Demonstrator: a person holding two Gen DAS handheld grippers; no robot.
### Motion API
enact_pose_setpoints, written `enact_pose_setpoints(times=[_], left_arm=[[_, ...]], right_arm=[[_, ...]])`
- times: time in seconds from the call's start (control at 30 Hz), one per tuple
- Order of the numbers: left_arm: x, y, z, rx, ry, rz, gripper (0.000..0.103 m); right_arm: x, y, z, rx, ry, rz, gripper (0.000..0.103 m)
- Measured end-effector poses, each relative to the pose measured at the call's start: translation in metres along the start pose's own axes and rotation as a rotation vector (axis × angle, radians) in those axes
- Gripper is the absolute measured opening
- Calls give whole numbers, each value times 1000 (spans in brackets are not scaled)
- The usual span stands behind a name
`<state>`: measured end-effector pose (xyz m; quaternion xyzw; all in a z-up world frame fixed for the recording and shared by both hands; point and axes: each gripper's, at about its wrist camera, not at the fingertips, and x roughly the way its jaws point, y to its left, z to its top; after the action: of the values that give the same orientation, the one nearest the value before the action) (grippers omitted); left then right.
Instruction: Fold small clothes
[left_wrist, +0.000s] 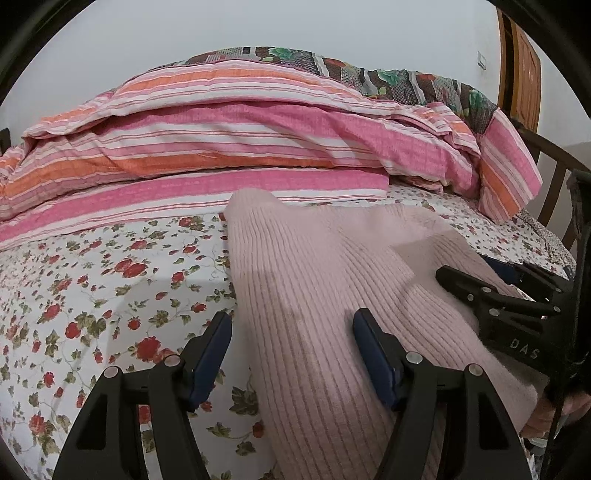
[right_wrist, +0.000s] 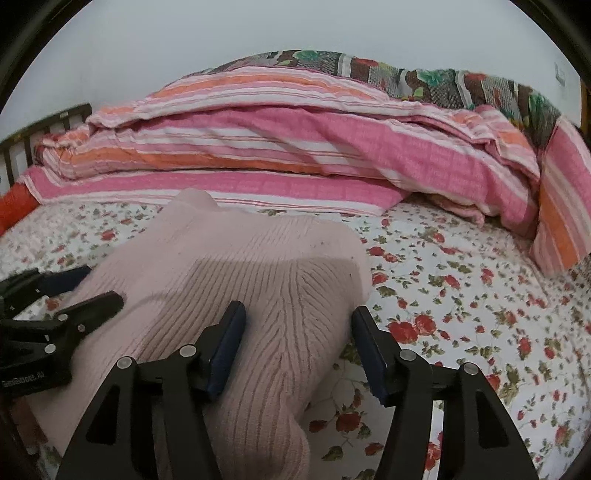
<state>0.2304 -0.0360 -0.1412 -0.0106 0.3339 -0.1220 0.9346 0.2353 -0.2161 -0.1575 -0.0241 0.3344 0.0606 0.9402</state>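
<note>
A pale pink ribbed knit garment (left_wrist: 317, 280) lies folded on the floral bed sheet (left_wrist: 110, 280). My left gripper (left_wrist: 291, 325) stands open over the garment's left edge. One blue pad (left_wrist: 369, 339) rests over the knit and the other hangs over the sheet. My right gripper (right_wrist: 299, 321) is open astride the garment's (right_wrist: 229, 266) right edge, with bunched knit between its jaws and no pad pressing on it. Each gripper shows in the other's view: the right gripper (left_wrist: 491, 273) at the right, the left gripper (right_wrist: 88, 288) at the left.
A heap of pink, orange and white striped quilts (left_wrist: 229, 140) runs along the far side of the bed, with a dark floral blanket (left_wrist: 369, 74) on top. A wooden bed rail (left_wrist: 554, 162) stands at the right. Bare floral sheet (right_wrist: 461, 302) lies right of the garment.
</note>
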Motion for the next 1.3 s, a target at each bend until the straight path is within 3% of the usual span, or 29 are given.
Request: enact_pose_setpoints(times=[0.2,0.7,0.93,1.03,1.17,1.23,1.3], left_arm=[[1,4,0,-13,0,-13,69],[-6,5,-1,-15,-2,-23,68],[-42,1,-11,-9,-9,-11,68],[-60,-7,-15,34,23,-3,67],[-98,-28,-16,93,7,75,68],[-119,-35,-15,82,-6,84,72],[-141,-39,-13,47,-22,87,75]], right_arm=[[-4,3,-1,-5,-15,-7,57],[-10,-11,-1,85,-1,66,60],[-62,-12,-7,36,19,2,60],[-89,-14,-10,60,25,-27,60],[-129,-21,-7,127,-6,-11,60],[-150,-22,-4,152,-6,-17,61],[-168,-21,-5,163,-2,-16,69]])
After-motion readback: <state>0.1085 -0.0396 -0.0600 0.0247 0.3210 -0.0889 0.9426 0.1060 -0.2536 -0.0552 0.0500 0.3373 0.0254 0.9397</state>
